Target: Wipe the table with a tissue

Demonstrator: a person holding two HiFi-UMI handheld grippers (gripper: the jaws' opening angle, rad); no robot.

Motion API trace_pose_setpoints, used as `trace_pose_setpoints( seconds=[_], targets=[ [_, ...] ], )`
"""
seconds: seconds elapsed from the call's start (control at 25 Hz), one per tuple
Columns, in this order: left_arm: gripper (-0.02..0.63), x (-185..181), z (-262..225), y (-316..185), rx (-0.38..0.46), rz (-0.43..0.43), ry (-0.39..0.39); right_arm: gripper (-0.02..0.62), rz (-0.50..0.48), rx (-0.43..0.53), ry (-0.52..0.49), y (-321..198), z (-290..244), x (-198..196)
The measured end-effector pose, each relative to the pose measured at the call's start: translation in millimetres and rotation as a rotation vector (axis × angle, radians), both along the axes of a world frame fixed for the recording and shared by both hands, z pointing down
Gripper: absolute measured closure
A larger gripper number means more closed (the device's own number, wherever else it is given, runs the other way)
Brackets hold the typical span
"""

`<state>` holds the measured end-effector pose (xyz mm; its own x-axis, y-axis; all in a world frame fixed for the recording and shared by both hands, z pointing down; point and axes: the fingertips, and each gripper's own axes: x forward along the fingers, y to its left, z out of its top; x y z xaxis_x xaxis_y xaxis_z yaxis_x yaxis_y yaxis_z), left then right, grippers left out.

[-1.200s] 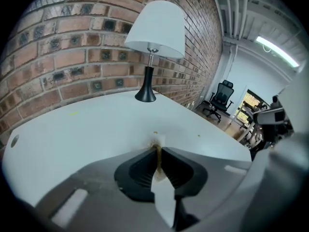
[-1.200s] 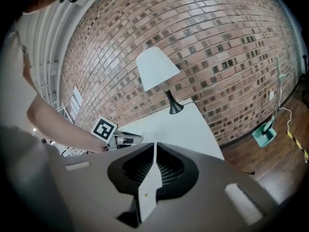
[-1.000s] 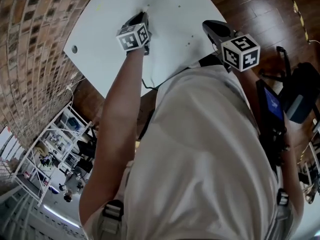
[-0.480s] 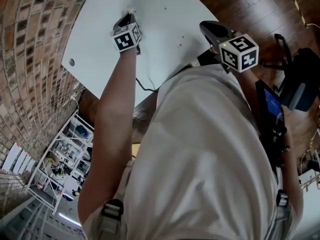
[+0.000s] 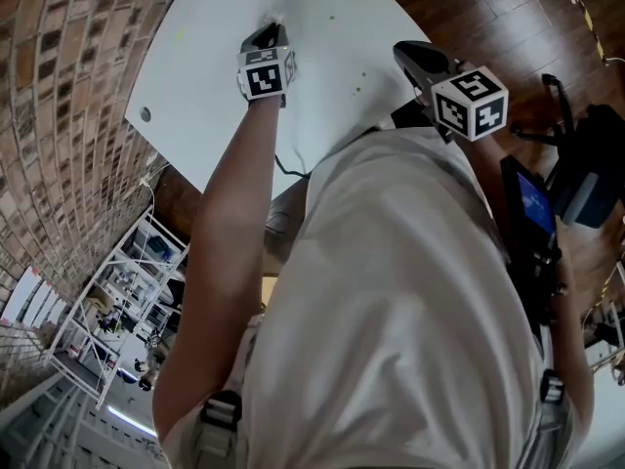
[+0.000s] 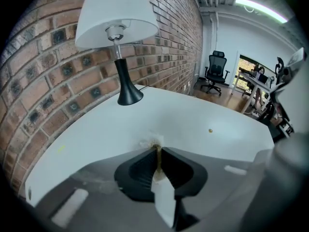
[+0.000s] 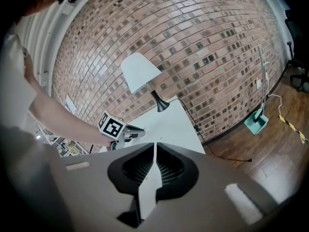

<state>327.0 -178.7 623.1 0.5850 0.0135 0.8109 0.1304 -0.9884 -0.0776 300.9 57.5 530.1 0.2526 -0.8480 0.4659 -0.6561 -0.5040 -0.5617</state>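
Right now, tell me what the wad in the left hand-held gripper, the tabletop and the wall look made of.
Wad: thin white paper tissue, judging by its fuzzy, frayed edge.
Tabletop: smooth matte white, likely laminate or painted board; unclear which.
Wall: red-brown brick with pale mortar joints, rough finish.

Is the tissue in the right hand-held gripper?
No, the right hand-held gripper is shut with nothing in it; the tissue is pinched in the left hand-held gripper.

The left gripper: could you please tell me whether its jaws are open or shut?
Shut. The left gripper has its jaws pressed together on the crumpled white tissue, whose tip touches the table.
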Motion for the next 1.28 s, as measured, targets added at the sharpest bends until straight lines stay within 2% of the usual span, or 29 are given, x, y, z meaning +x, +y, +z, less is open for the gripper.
trace_pose_setpoints(
  seconds=[0.16, 0.24, 0.36, 0.44, 0.6, 0.76, 0.96, 1.16, 1.28],
  targets=[
    [0.571, -4.4, 0.3, 20.2, -0.012, 0.054, -0.011, 0.572, -0.008, -0.003, 0.005, -1.1, -1.8, 5.5],
    [0.570, -9.0, 0.5, 35.1, -0.057, 0.084, -0.020, 0.572, -0.006, -0.001, 0.007, -3.0, -5.0, 5.6],
    [0.569, -19.1, 0.3, 51.2, -0.240, 0.062, -0.039, 0.572, -0.005, 0.005, 0.003, -9.0, -9.1, -0.9],
    [0.569, -27.6, -7.0, 58.2, -0.360, 0.046, -0.022, 0.572, -0.002, 0.011, -0.009, -13.1, -10.6, -7.2],
    [0.569, -56.7, -29.0, 65.6, -0.460, 0.045, 0.079, 0.572, 0.024, 0.020, -0.028, -16.6, -16.1, -22.5],
    [0.569, -92.5, -48.9, 62.9, -0.508, 0.005, 0.158, 0.572, 0.048, 0.022, -0.016, -20.9, -27.8, -35.4],
    [0.569, -135.9, -59.9, 55.9, -0.542, -0.047, 0.216, 0.572, 0.034, 0.012, 0.024, -31.8, -41.3, -66.8],
    [0.568, -156.5, -67.4, 47.8, -0.629, -0.121, 0.291, 0.572, 0.006, -0.016, 0.063, -37.5, -48.1, -99.9],
    [0.568, -169.0, -69.0, 48.5, -0.641, -0.114, 0.307, 0.572, 0.009, -0.032, 0.078, -34.5, -49.7, -117.6]
  ],
)
